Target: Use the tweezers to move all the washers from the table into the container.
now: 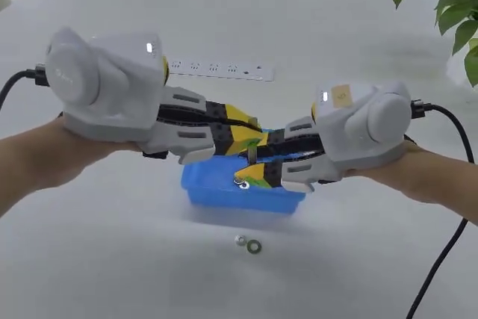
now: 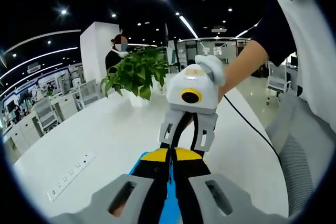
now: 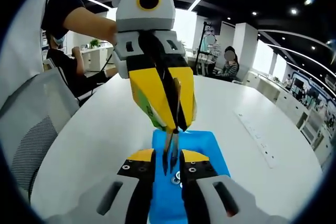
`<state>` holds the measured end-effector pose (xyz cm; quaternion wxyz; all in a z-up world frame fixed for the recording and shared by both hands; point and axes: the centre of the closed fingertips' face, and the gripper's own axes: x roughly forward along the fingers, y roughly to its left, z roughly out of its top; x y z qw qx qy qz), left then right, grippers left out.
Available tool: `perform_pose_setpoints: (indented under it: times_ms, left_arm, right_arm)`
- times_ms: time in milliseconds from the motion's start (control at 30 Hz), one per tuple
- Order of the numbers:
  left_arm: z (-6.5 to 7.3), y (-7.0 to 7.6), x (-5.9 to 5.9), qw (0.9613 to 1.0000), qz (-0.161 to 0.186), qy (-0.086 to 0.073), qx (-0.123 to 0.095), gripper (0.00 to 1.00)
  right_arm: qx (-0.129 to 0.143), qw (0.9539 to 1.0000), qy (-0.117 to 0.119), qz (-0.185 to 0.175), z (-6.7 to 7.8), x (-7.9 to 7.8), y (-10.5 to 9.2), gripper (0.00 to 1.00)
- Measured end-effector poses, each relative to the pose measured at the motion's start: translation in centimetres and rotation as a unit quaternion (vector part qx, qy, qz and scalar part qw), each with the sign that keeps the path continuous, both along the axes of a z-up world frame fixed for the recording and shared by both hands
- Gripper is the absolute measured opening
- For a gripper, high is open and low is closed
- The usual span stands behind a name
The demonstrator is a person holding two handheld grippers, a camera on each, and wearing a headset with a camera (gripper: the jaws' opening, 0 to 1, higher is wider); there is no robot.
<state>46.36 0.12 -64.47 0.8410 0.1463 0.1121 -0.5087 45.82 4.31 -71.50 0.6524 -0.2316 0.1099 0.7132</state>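
Note:
Over the blue container (image 1: 224, 192) my two grippers meet nose to nose. The left gripper (image 1: 250, 140) comes in from the left and is shut on the thin metal tweezers (image 3: 172, 145). The right gripper (image 3: 168, 157) comes from the right, its yellow tips pressed against the tweezers' arms. The tweezers' tips point down into the container (image 3: 210, 153), where a small silvery washer (image 3: 176, 179) lies. On the table in front of the container lie two washers, one darker (image 1: 254, 246) and one bright (image 1: 240, 240).
A white power strip (image 1: 220, 69) lies behind the grippers. Green plant leaves (image 1: 452, 5) hang in at the right edge. A black cable (image 1: 448, 244) trails from the right gripper across the table. The white tabletop (image 1: 112, 259) stretches wide around the container.

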Motion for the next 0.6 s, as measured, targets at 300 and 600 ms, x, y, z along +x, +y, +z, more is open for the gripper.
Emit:
perform_pose_setpoints:
  times_ms: [300, 600]
  left_arm:
    - [1.3, -0.4, -0.4, 0.9997, -0.005, -0.021, 0.007, 0.05]
    - [1.8, 0.1, -2.2, 0.9991, -0.007, -0.036, 0.021, 0.05]
  right_arm:
    - [-0.010, 0.9996, -0.006, -0.027, 0.2, 0.1, -1.6, 0.27]
    - [0.012, 0.9979, 0.018, -0.061, 1.7, -1.2, -3.8, 0.34]
